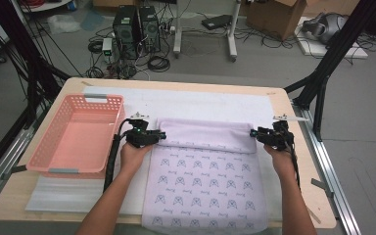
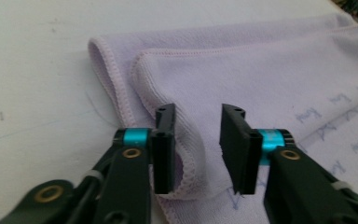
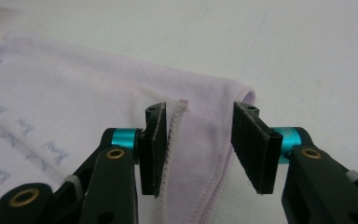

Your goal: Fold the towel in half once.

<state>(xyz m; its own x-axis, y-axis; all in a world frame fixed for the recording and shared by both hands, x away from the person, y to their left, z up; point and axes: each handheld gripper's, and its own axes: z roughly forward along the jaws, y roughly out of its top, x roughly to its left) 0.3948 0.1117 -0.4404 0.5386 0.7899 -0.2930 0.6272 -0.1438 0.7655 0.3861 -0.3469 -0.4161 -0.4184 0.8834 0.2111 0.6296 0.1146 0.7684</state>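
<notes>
Evidently both tongs stood open, gripping nothing: left gripper [image 1: 160, 135] and right gripper [image 1: 252, 132] sat at opposite ends of folded-over far edge of lilac towel [image 1: 205, 181], jaws straddling hem. Best step, by my judgement: close both evenly on hem, lift together, keep fold square. Count: two grippers, one towel, one pink basket [image 1: 80, 135] left of towel, one table [image 1: 186, 85].

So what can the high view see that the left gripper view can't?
High view alone: the pink basket, the person's forearms, the right claw, and the towel's whole printed lower part.
Left gripper view alone: close stitching along the folded hem, and the gap between the open jaws.
Both share: the lilac towel folded over at its top edge, with the left claw at its corner.
</notes>
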